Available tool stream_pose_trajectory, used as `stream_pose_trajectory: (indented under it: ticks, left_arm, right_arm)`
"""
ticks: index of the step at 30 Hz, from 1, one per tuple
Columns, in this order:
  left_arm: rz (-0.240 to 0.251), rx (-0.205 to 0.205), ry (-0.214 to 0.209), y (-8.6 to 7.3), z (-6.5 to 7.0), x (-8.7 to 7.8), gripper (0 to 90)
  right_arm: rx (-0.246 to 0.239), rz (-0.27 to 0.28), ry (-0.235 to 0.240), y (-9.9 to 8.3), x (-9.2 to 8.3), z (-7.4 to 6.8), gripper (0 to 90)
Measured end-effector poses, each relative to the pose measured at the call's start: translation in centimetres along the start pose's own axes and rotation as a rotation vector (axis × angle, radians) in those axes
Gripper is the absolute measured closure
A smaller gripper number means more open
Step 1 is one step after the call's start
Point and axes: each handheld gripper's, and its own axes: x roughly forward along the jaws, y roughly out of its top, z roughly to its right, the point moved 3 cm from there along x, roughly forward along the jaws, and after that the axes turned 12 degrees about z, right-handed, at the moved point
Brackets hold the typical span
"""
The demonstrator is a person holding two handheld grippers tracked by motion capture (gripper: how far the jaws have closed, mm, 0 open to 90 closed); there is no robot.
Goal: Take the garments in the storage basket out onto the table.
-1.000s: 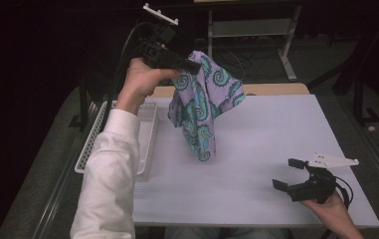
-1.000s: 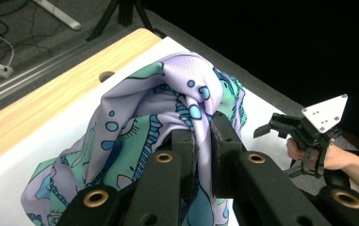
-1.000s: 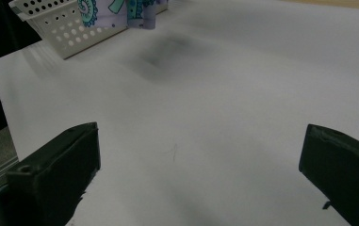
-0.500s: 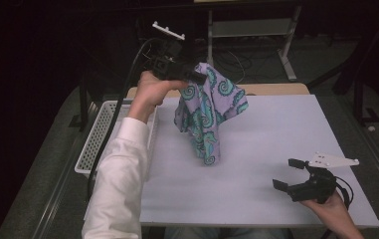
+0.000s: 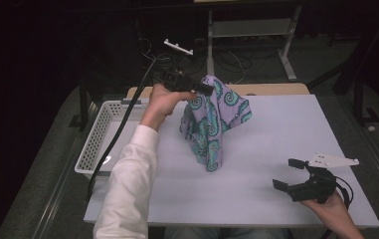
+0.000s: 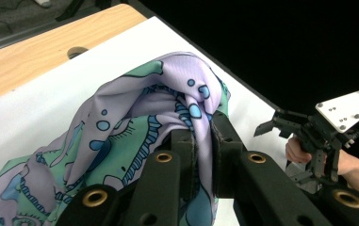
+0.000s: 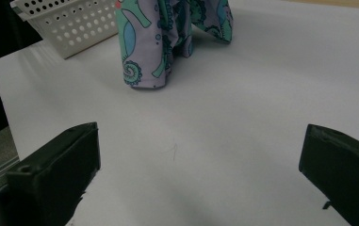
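cloth (image 5: 211,122) hanging over table (image 5: 276,134) middle, basket (image 5: 100,134) at left edge

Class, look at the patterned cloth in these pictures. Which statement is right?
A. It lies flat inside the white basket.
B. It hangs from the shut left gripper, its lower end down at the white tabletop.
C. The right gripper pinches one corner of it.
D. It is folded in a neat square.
B: the left gripper pinches the cloth, which hangs bunched to the tabletop.

High view fixed above the person's side, looking forward and down over the whole table (image 5: 276,149), left claw view close behind its jaws, right claw view low over the tabletop, all three sharing the patterned cloth (image 5: 209,124).
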Motion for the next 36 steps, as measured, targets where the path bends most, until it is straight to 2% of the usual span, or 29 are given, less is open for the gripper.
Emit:
stream_pose_trajectory:
  ticks: [2,8,14,19,25,31,34,36]
  left_arm:
    - [-0.016,0.012,0.004,-0.5,-0.1,0.6,81.5]
    - [-0.016,0.002,-0.004,-1.5,-0.4,1.8,81.4]
    - [-0.037,0.006,-0.019,-2.6,-0.5,3.2,81.1]
    - [-0.088,0.014,-0.028,-3.9,-0.2,5.0,80.8]
    - [-0.127,0.018,-0.048,-5.2,0.2,6.9,79.3]
    - [-0.159,0.041,-0.055,-6.3,0.4,8.1,73.6]
    - [-0.156,0.054,-0.059,-6.5,0.5,8.3,65.8]
    - [-0.144,0.06,-0.067,-6.4,0.7,8.2,57.5]
  right_arm:
    - [-0.001,0.001,0.001,0.0,0.0,0.0,0.0]
    - [-0.002,0.002,0.001,0.0,0.0,0.0,0.0]
    - [0.0,-0.001,0.001,0.0,0.0,0.0,0.0]
    - [-0.002,-0.002,0.001,0.0,0.0,0.0,0.0]
    - [-0.004,0.0,0.002,0.0,0.0,0.0,0.0]
    - [-0.004,-0.001,0.002,0.0,0.0,0.0,0.0]
    - [-0.005,-0.001,0.003,0.0,0.0,0.0,0.0]
    - [-0.005,-0.002,0.002,0.0,0.0,0.0,0.0]
